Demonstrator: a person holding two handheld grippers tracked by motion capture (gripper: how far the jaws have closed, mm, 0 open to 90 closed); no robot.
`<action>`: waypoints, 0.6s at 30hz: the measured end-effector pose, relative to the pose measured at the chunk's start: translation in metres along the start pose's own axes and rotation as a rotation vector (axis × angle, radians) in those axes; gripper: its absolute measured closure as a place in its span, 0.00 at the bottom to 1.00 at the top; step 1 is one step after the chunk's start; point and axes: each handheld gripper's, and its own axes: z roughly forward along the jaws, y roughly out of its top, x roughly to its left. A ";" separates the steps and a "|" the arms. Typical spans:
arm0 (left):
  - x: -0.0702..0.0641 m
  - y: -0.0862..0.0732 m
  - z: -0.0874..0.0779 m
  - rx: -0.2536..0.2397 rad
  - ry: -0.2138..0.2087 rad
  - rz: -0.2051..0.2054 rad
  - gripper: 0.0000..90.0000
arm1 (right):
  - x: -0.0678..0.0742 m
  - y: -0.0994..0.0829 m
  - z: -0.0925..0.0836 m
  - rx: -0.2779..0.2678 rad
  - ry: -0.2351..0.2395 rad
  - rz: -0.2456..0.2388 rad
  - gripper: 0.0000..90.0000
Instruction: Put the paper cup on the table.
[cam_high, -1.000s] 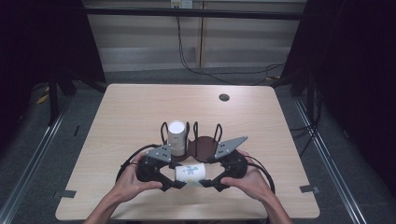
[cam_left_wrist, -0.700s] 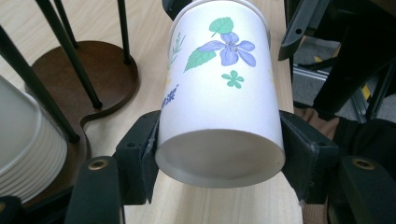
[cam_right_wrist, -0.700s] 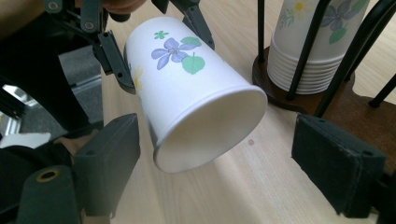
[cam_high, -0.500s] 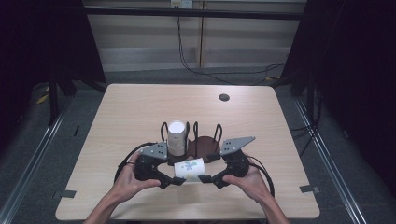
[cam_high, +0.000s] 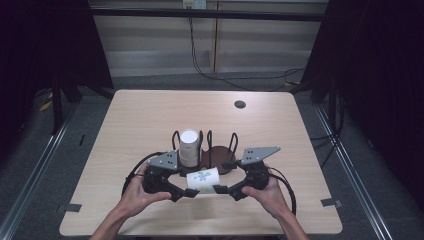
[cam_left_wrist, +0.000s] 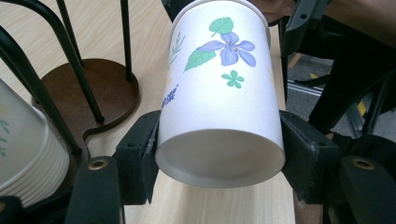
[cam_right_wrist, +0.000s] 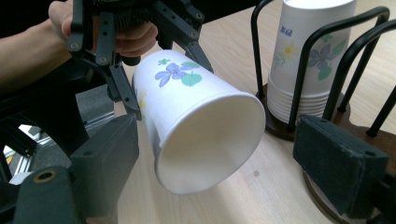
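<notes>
I am pinching the cup's base in my left hand-held gripper, lying level over the table; my right hand-held gripper is standing spread around its mouth.

Matt paper cup, pale wood-grain table, black metal-wire rack.

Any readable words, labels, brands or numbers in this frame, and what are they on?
Stacked cups: a short blue print near the top rim of the outer cup, too small and blurred to read.
Held cup: flower and leaf pictures, no lettering on the sides that show.
Grippers, cup rack and table: no readable text.
</notes>
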 end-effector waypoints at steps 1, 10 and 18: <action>0.000 0.000 0.000 0.000 -0.001 0.001 0.40 | 0.000 0.000 0.000 -0.006 0.005 0.002 0.16; -0.002 0.002 -0.001 -0.026 -0.011 0.004 0.40 | 0.000 -0.001 -0.001 -0.066 0.043 0.007 0.15; -0.003 0.004 -0.003 -0.052 -0.017 0.000 0.40 | -0.001 -0.005 0.003 -0.075 0.068 0.018 0.15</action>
